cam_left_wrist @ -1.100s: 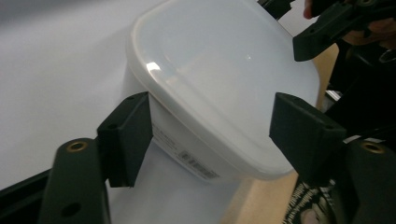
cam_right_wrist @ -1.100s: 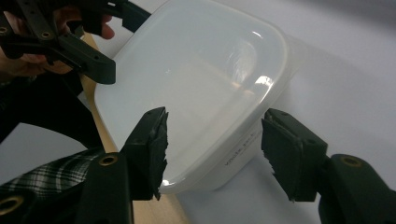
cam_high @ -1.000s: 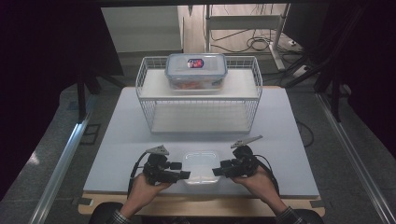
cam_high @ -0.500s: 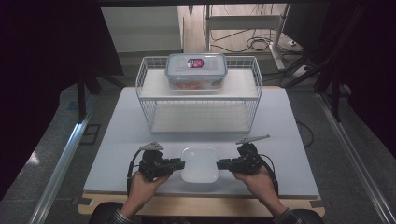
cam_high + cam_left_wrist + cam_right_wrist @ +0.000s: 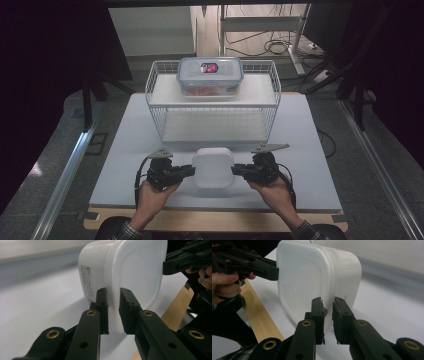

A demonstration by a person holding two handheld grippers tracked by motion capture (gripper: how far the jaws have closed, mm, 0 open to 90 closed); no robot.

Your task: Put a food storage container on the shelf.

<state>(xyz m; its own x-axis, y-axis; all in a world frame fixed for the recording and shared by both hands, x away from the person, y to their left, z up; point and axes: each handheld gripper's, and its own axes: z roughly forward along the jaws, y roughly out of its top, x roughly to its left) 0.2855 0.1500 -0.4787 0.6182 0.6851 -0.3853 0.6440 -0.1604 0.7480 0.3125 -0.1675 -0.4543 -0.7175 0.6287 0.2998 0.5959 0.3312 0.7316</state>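
I've got the white container (image 5: pixel 213 167) pinched by its rim, left hand-held gripper (image 5: pixel 189 170) and right hand-held gripper (image 5: pixel 237 170) having just closed on opposite sides, tipped up off the surface (image 5: pixel 130 145); next, I judge, an even carry toward the wire rack (image 5: pixel 212 107).

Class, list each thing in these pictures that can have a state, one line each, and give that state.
white container: lidded, held off the table.
left gripper: just closed, shut on its rim.
right gripper: just closed, shut on its rim.
clear box: lid on, atop wire rack.
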